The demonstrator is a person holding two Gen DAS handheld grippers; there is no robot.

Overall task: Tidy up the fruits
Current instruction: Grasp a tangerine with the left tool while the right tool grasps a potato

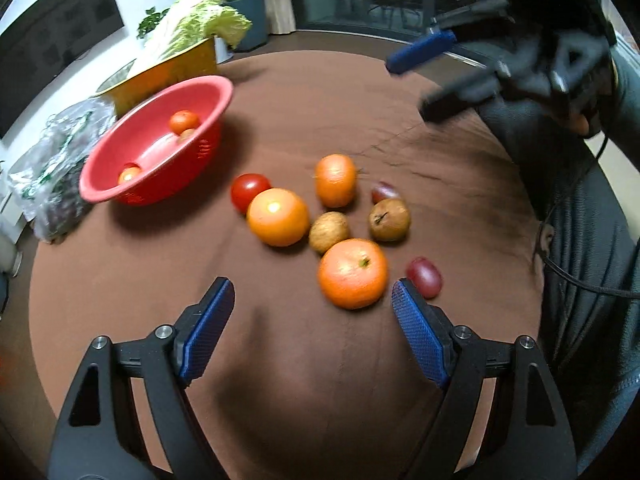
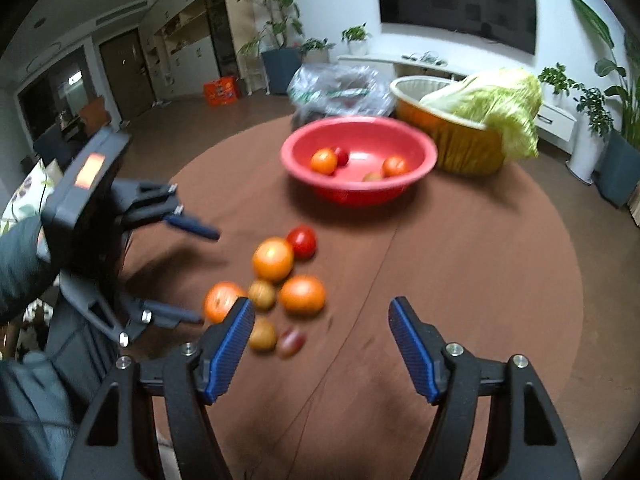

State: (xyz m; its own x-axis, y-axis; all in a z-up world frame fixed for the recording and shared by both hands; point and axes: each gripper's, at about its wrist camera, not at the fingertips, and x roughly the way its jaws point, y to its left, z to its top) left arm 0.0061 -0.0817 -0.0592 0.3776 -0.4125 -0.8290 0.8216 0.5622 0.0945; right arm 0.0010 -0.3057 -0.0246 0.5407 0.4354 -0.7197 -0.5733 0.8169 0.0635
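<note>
left wrist view first: your left gripper (image 1: 312,300) hangs over the brown tablecloth (image 1: 280,360), jaws spread wide and holding nothing. just ahead of its fingertips lies a loose cluster of fruit: a big orange (image 1: 353,274) nearest, a second orange (image 1: 278,217) beyond it, a third orange (image 1: 335,181) further back, a red tomato (image 1: 249,191) touching the second orange, two brownish fruits (image 1: 329,232) in the middle, and a reddish grape-like fruit (image 1: 424,277) just beside your right-hand fingertip. the red bowl (image 1: 120,184) sits off to the left, apart from the cluster, with a few small fruits inside. behind it stand a yellow basin (image 1: 168,76) holding a cabbage (image 1: 200,20) and a crinkled plastic bag (image 1: 52,168). your right gripper (image 1: 416,80) hovers at the upper right, blurred, jaws parted. a dark screen hangs on the white wall, and potted plants stand by the glass door.

right wrist view: your right gripper (image 2: 322,322) is wide open and empty above the cloth (image 2: 460,260). the fruit cluster (image 2: 272,280) lies ahead and to the left, one orange partly hidden by your left fingertip. the bowl (image 2: 420,160) sits further back at centre. your left gripper (image 2: 208,276) reaches in from the left, open around nothing. beyond the round table you see a television (image 2: 456,0), a low white cabinet, plants and dark doors.
</note>
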